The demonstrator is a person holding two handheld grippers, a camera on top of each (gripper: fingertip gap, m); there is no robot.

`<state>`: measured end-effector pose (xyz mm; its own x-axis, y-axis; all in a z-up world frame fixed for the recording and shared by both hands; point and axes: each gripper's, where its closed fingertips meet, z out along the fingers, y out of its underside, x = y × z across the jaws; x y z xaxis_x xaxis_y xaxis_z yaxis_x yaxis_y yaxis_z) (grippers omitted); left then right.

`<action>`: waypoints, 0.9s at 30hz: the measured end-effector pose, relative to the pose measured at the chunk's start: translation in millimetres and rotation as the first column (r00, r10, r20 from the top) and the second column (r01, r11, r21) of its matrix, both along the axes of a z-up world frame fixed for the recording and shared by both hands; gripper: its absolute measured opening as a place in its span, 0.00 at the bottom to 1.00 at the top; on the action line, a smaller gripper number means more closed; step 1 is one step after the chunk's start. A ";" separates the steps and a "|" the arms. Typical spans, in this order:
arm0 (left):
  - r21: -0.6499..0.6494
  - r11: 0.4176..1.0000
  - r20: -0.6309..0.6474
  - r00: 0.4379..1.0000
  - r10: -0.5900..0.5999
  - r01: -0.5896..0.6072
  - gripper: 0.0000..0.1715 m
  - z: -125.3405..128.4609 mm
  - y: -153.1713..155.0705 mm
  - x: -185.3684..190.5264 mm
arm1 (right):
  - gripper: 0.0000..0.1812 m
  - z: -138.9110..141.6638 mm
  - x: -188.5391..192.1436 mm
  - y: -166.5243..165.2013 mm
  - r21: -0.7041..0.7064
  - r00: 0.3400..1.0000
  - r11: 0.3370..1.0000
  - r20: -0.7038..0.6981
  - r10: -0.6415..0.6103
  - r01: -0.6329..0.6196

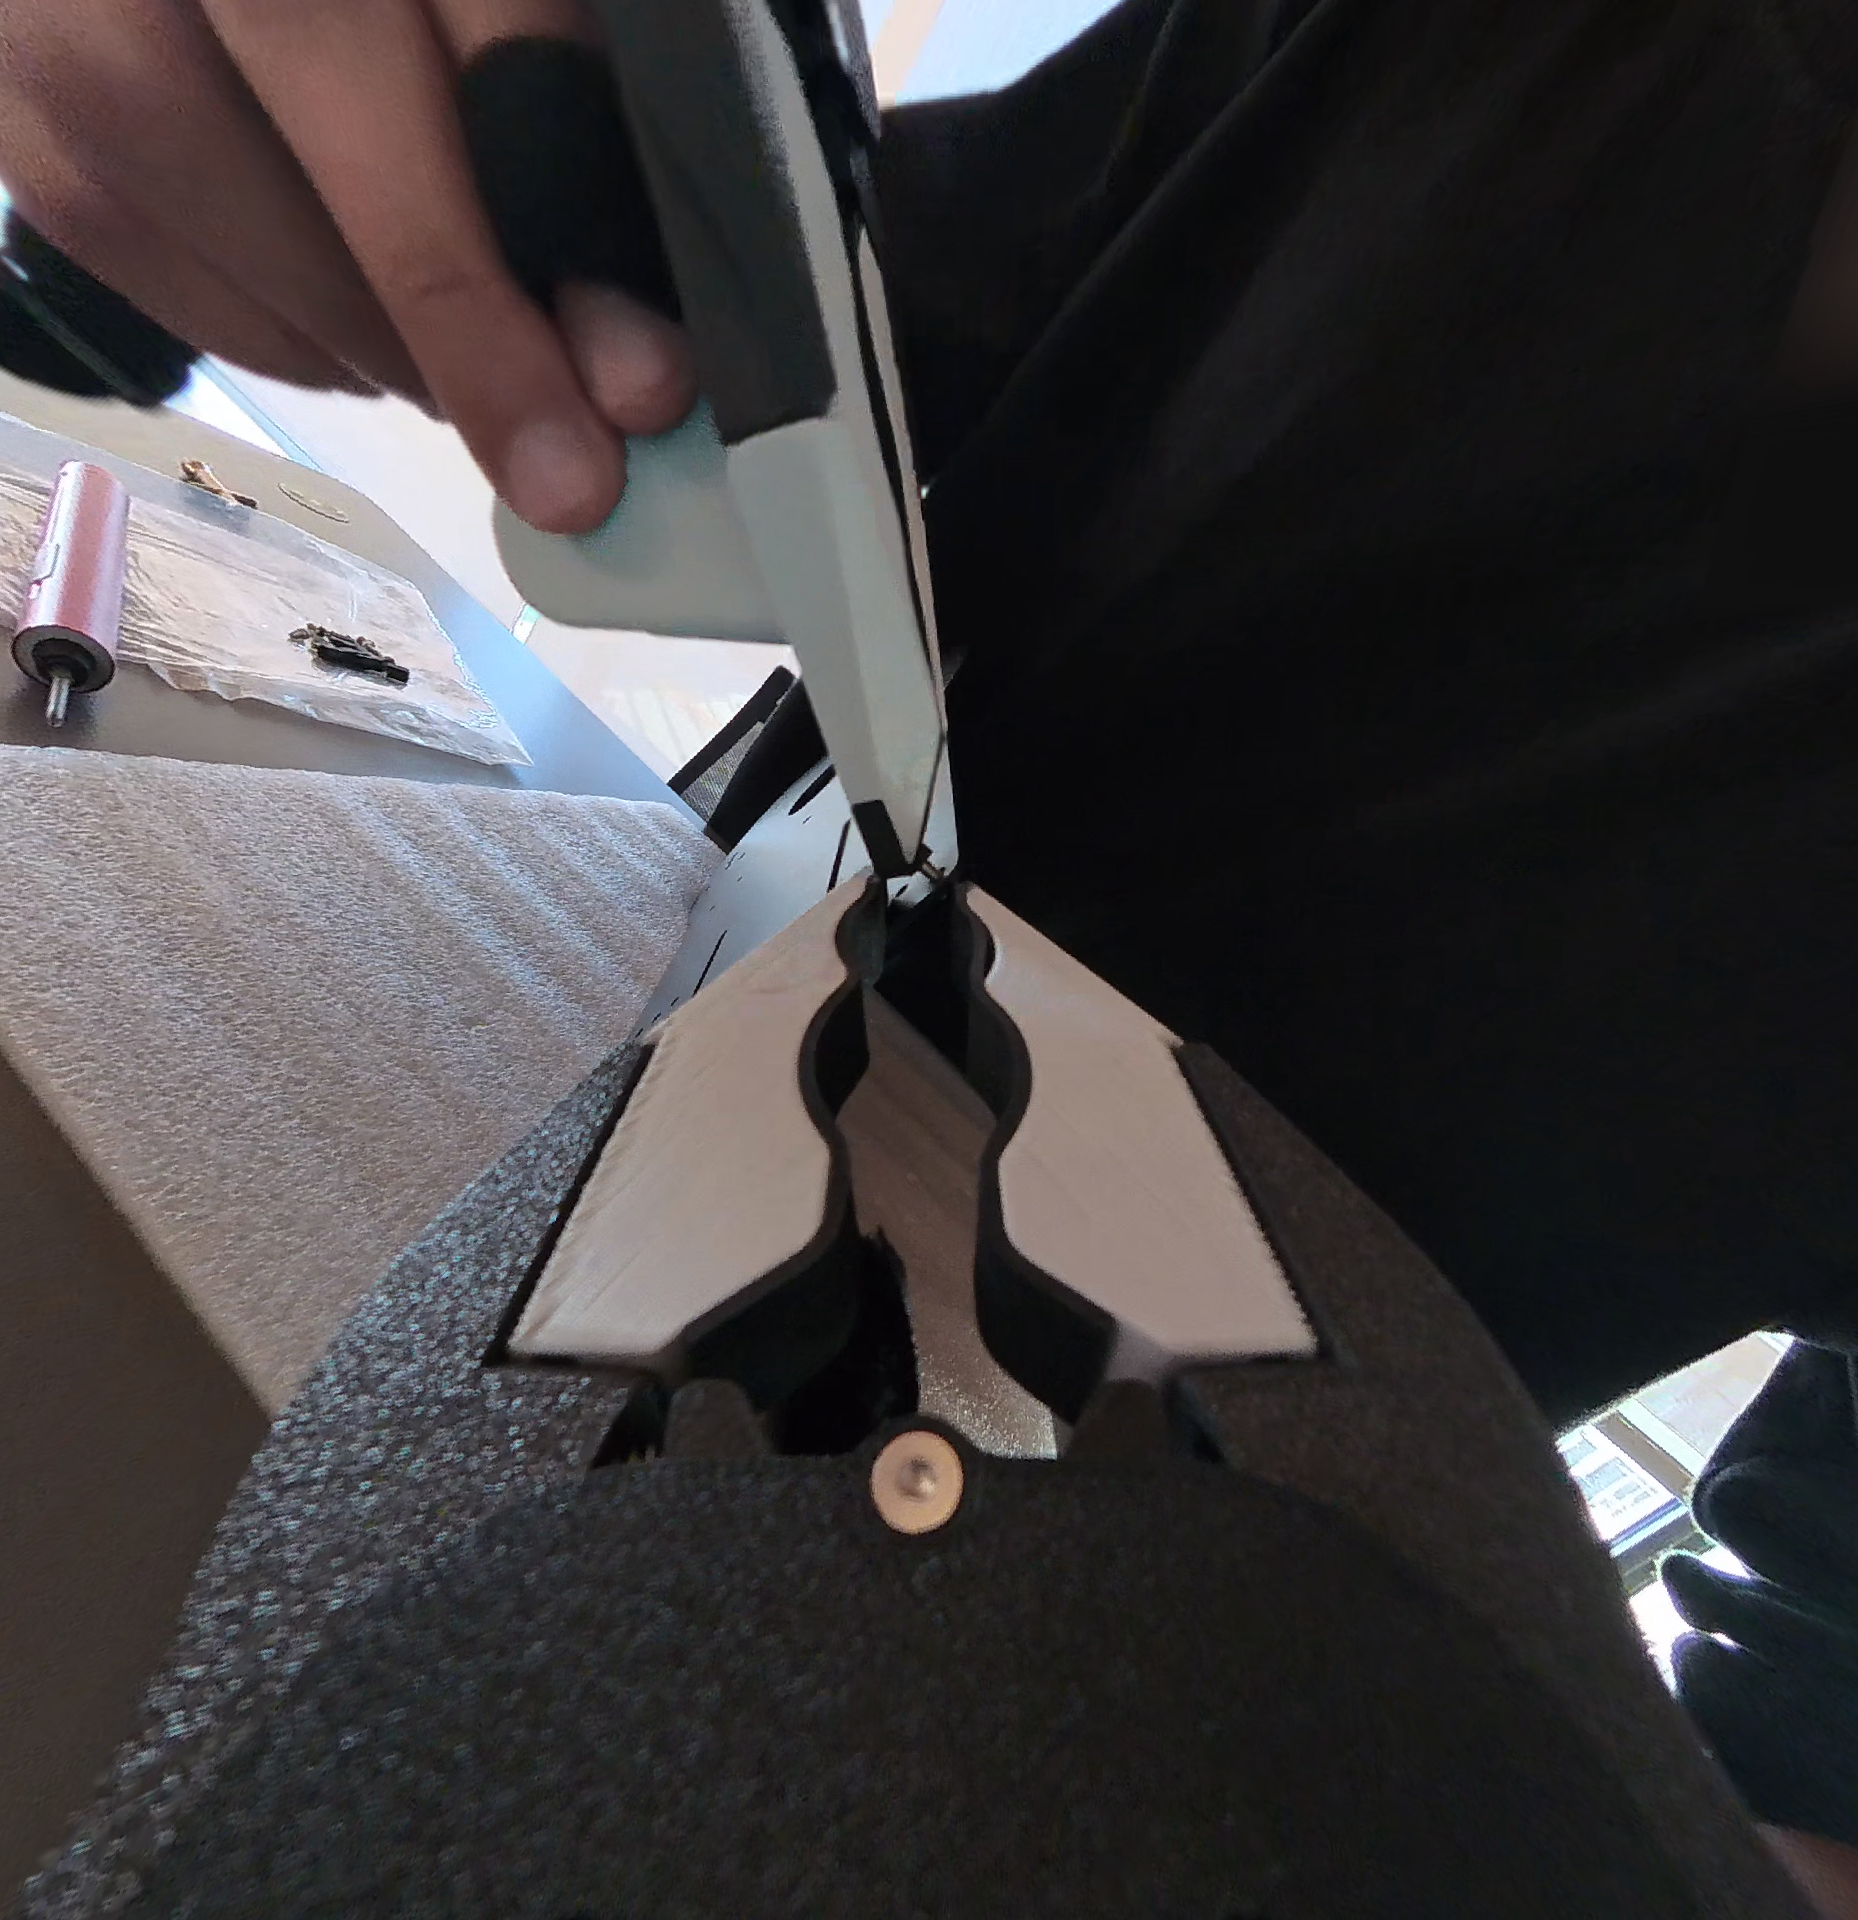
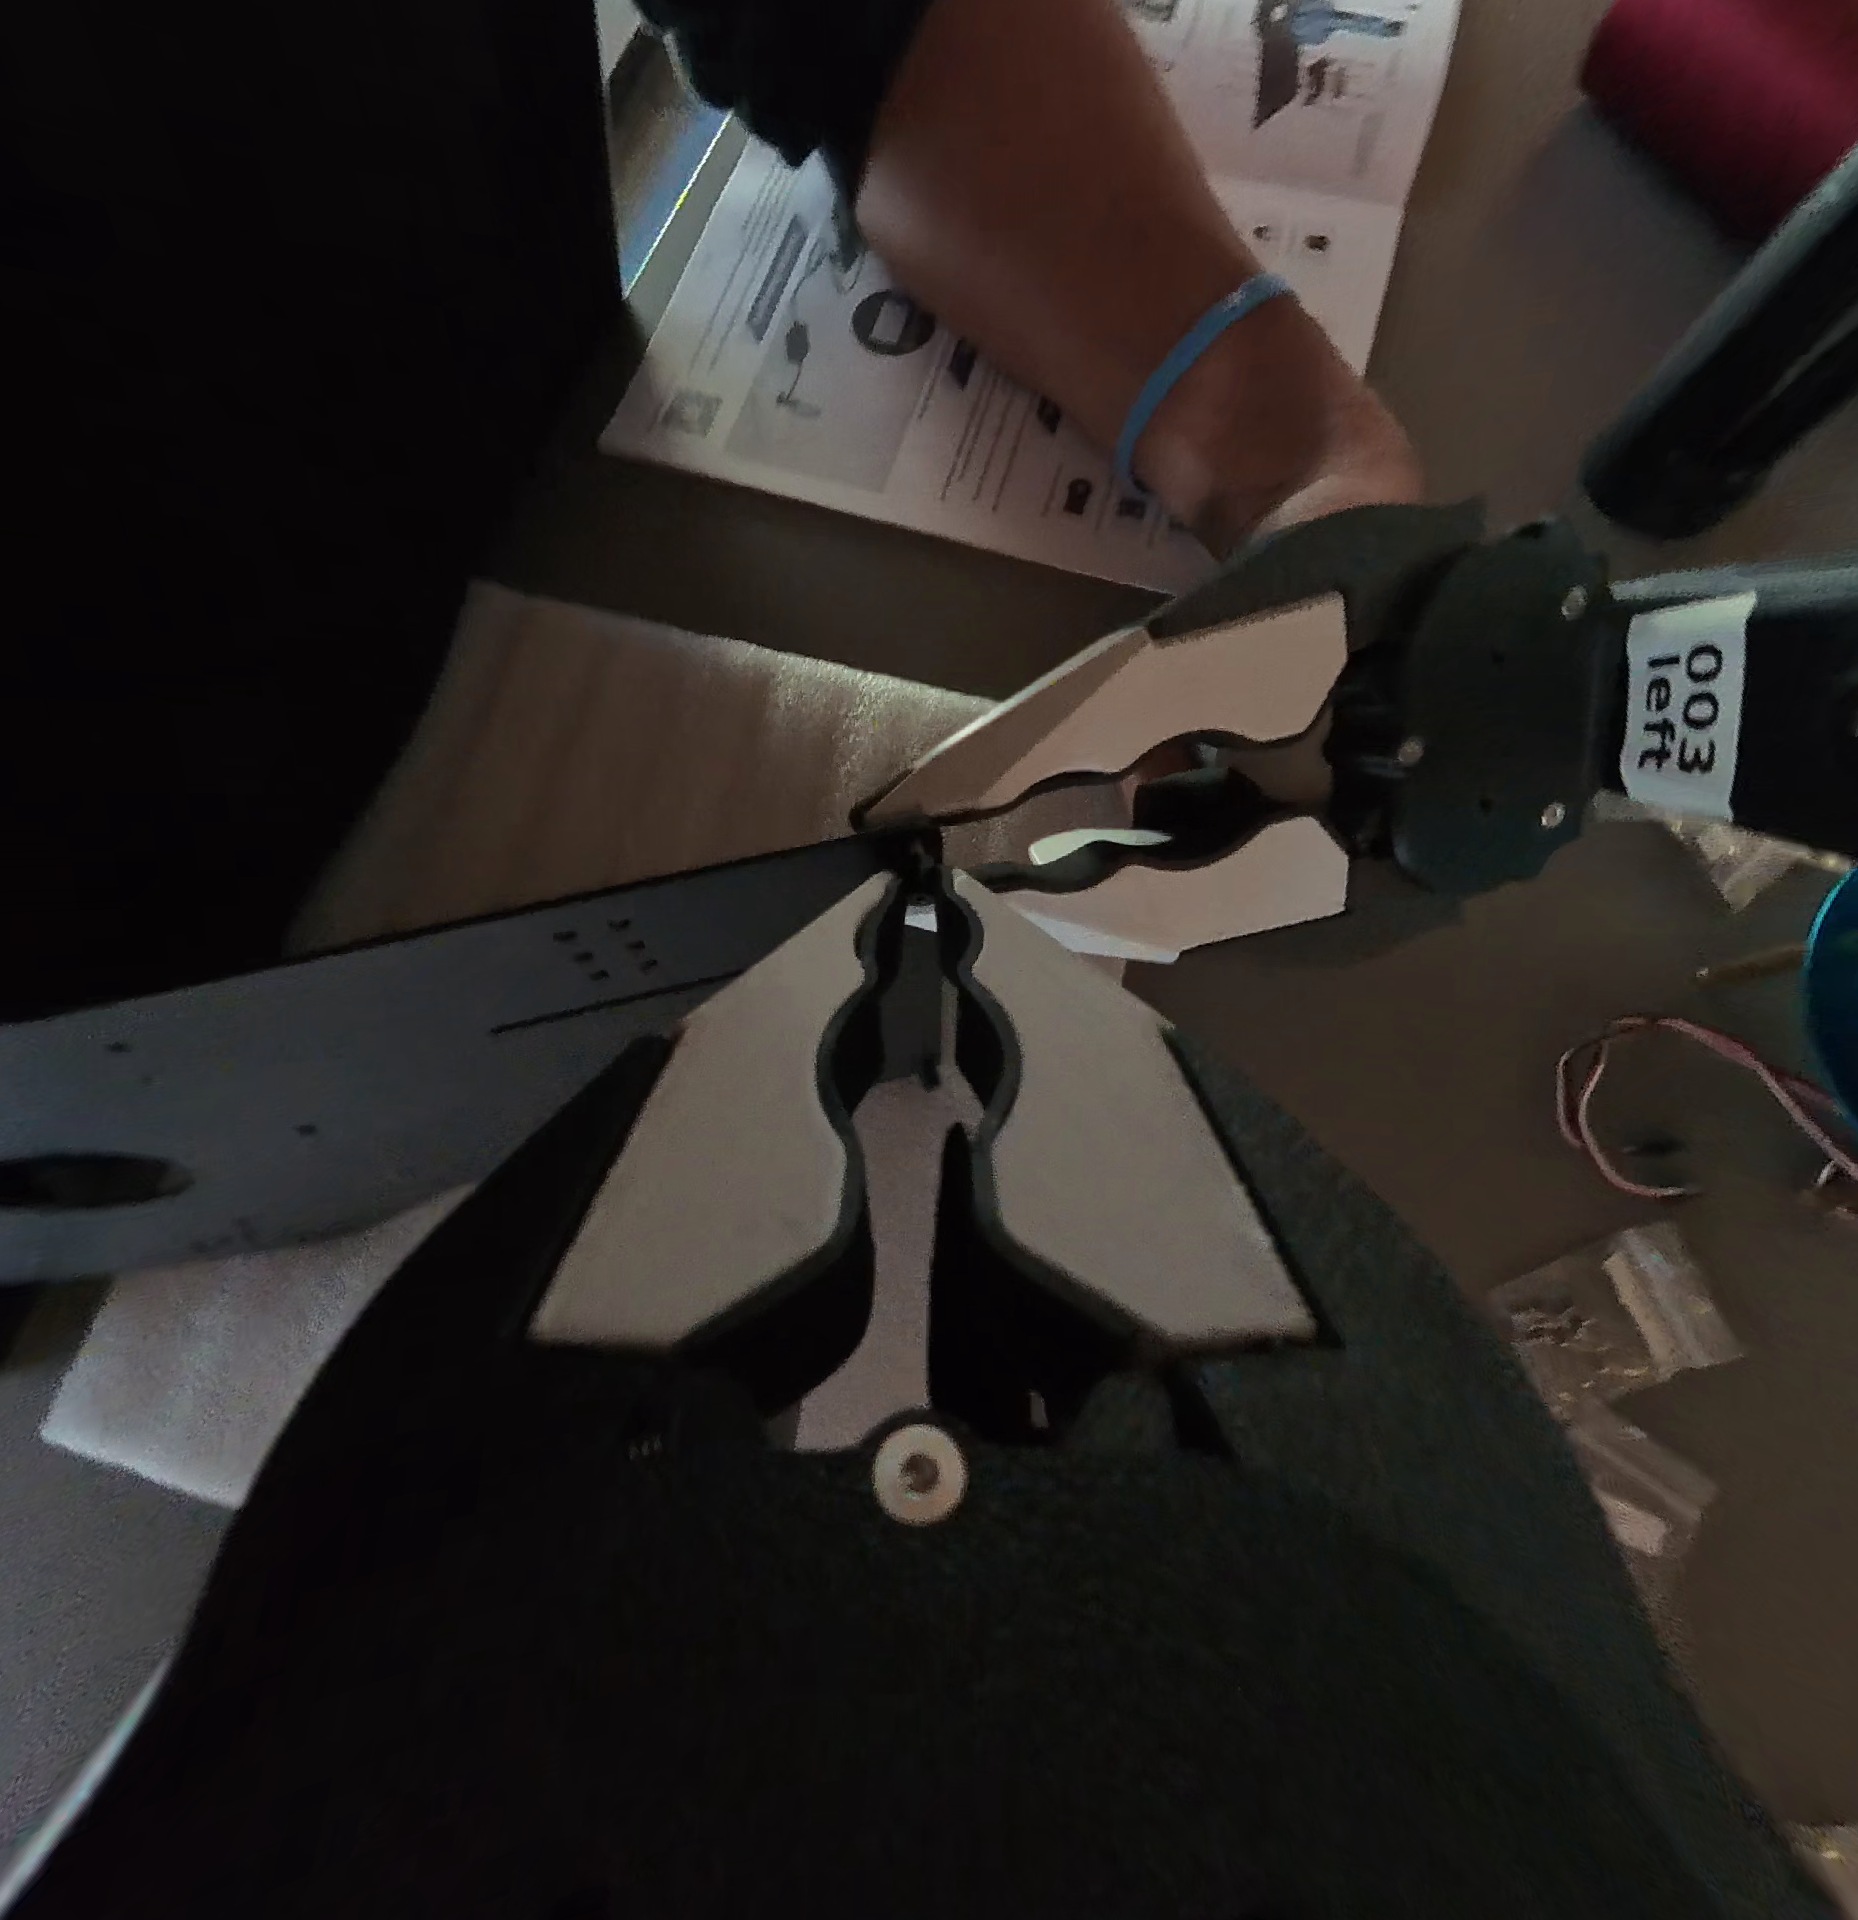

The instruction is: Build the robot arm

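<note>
At the edge of the plate (image 2: pixel 385 997), above the foam (image 1: pixel 281 935), a small black part (image 2: pixel 920 840) is met by both tools. The left gripper (image 1: pixel 909 896) and the right gripper (image 2: pixel 920 883) are seen nearly closed there, but whether the part is really pinched cannot be told.

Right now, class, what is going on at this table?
A person holds a gripper in each hand. The left gripper and the right gripper meet tip to tip at the edge of a flat grey perforated plate above white foam sheeting. Both look closed on something tiny and dark, too small to identify.
</note>
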<state>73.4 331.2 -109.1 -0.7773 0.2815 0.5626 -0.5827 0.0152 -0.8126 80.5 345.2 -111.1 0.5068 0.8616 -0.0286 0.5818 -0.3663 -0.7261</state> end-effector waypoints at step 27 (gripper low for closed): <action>-0.005 1.000 -0.015 1.000 0.002 -0.002 0.06 0.7 -1.3 2.5 | 0.10 5.3 5.5 -0.8 -0.072 0.987 0.994 0.129 0.096 -0.088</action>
